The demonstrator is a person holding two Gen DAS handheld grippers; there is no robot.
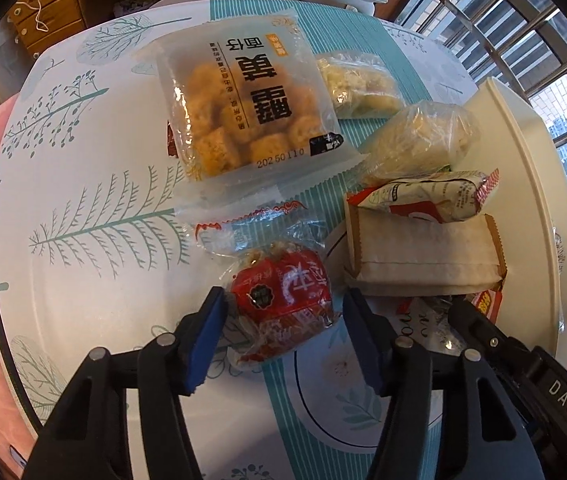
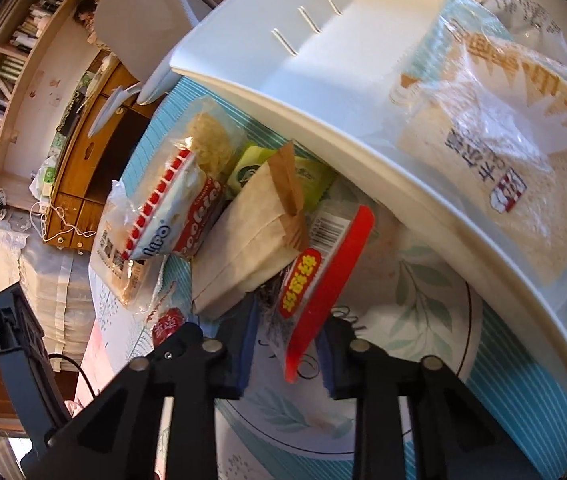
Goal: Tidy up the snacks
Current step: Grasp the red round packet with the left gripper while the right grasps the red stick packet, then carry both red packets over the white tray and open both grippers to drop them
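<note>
On the counter [image 1: 83,280], covered by a white cloth printed with teal leaves, the left wrist view showed seven loose snack packets. The largest was one clear rectangular bag of golden fried cubes [image 1: 243,104] with bold black characters, its long axis running away from the camera. Beyond it lay one clear packet of pale yellow pieces [image 1: 359,84], and to the right one crumpled clear bag of pale noodle-like snack [image 1: 419,140]. One white and red cookie packet [image 1: 427,196] rested on one flat beige paper-look packet [image 1: 419,256], whose long axis ran side to side.

The left gripper [image 1: 285,312] pointed steeply down over one small red foil-and-clear wrapped snack [image 1: 283,292]. The blue pads [image 1: 207,340] stood on either side of it; the left pad was at the wrapper's edge, the right one apart from it, so the jaws were not yet clamped.

In the right wrist view, the right gripper [image 2: 287,344] had its jaws narrowed onto one clear packet with a red edge and yellow characters [image 2: 319,280], which stood tilted on edge, its long axis running up and away between the pads. Beside it lay one green packet [image 2: 251,168], partly hidden.

One cream plastic tray [image 2: 283,92] sat on the right side of the counter, holding one clear bag of pale sesame-coated wafer [image 2: 499,152] and at least one more packet beneath it.
</note>
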